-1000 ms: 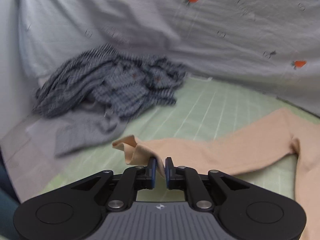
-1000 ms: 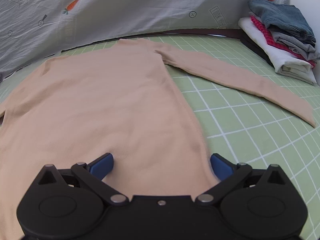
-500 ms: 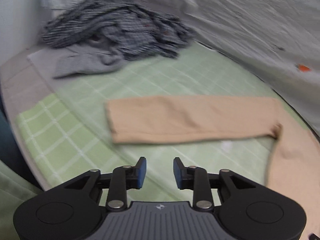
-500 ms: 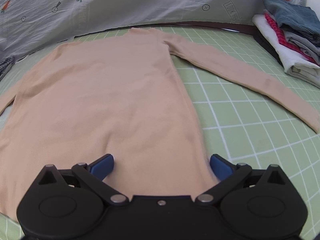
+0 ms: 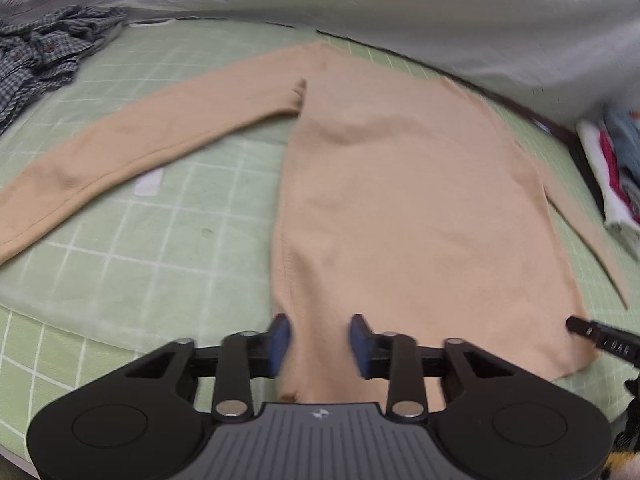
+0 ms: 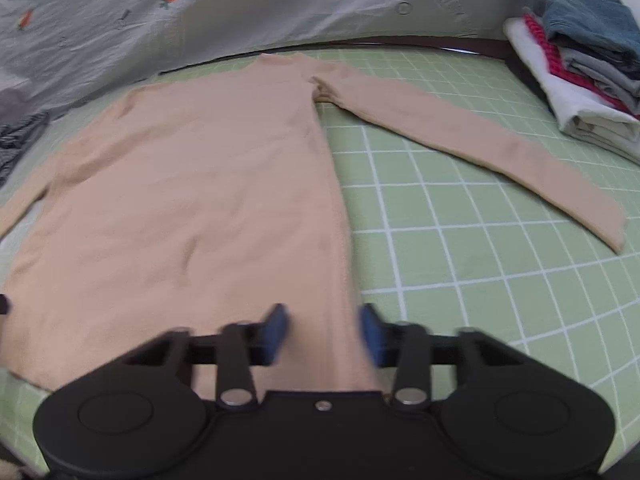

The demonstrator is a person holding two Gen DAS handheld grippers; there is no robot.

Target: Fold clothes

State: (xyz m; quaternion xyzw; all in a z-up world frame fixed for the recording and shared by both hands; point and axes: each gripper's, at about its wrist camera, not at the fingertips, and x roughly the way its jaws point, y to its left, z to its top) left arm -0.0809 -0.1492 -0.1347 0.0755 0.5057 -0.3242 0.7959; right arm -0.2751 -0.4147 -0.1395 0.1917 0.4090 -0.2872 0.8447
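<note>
Lying flat: peach sweater [image 5: 404,184] (sleeves out)

One peach long-sleeved top [image 5: 404,200] lies spread flat, with two sleeves stretched out, one to each side. One green checked mat [image 6: 460,248] lies under it. One crumpled pile of blue-and-white checked clothes [image 5: 36,56] sits at the far left; how many garments it holds cannot be told. One stack of folded clothes [image 6: 580,64] stands at the far right, showing about five layers: denim, red, grey, white. One grey sheet [image 6: 240,4] hangs behind, with at least three orange carrot prints showing in the right wrist view. Two tongs are in view, left tongs [image 5: 319,340] and right tongs [image 6: 323,332].
</note>
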